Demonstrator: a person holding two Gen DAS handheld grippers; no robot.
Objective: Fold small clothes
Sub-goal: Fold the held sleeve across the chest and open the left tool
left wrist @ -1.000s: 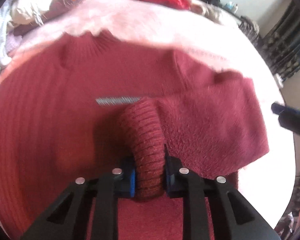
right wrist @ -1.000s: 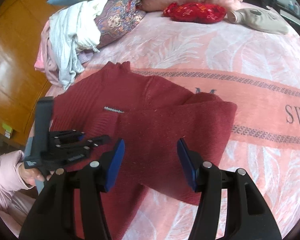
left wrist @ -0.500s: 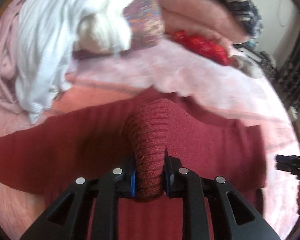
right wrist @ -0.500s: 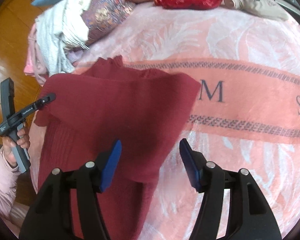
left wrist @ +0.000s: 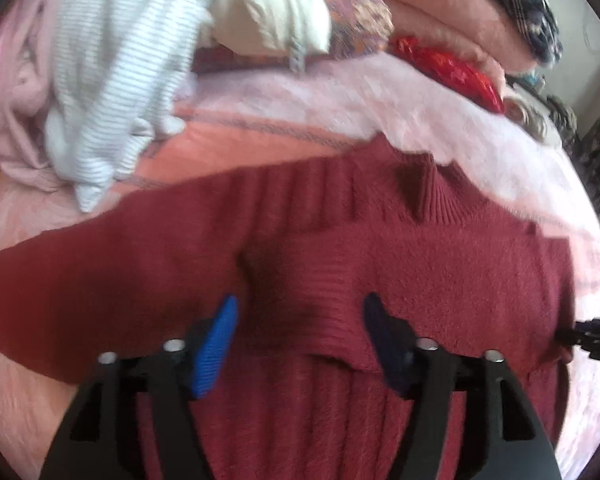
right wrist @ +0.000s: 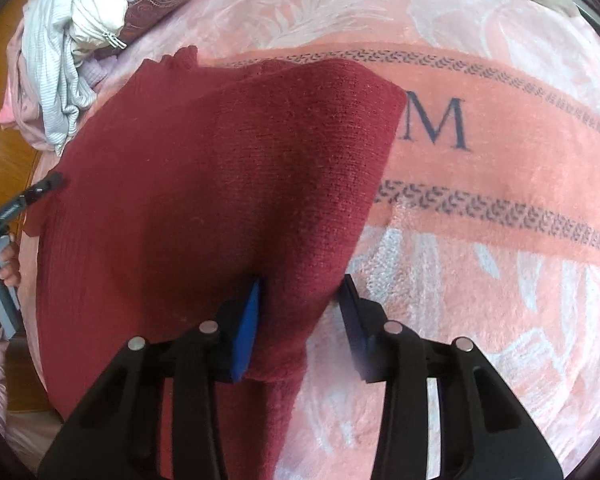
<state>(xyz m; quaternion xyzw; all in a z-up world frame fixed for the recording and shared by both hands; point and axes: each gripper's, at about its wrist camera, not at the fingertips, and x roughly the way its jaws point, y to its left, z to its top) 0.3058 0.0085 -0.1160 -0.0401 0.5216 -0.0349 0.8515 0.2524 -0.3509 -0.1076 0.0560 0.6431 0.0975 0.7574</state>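
Note:
A dark red knit sweater [left wrist: 440, 272] [right wrist: 220, 160] lies spread on the pink blanket [right wrist: 500, 320], collar at the far side. One sleeve is folded across the body. My left gripper [left wrist: 300, 300] hovers over the sleeve's ribbed cuff with its jaws opening; the cuff lies loose between the fingers, not pinched. My right gripper [right wrist: 302, 280] points down over the sweater's right folded edge. Its jaws are closing, a ridge of the knit stands between the pads, and the right pad is just clear of it. The left gripper [right wrist: 40, 188] also shows at the sweater's left edge.
A heap of white, striped and pink clothes [left wrist: 112, 60] [right wrist: 60, 40] lies at the far left of the bed. A red pouch [left wrist: 448, 64] and folded pink blankets [left wrist: 440, 12] sit at the back. Wooden floor [right wrist: 4, 160] lies beyond the left edge of the bed.
The left gripper carried the sleeve cuff across the sweater, then opened and let it drop. The right gripper sank onto the sweater's right edge and its jaws narrowed around the fold.

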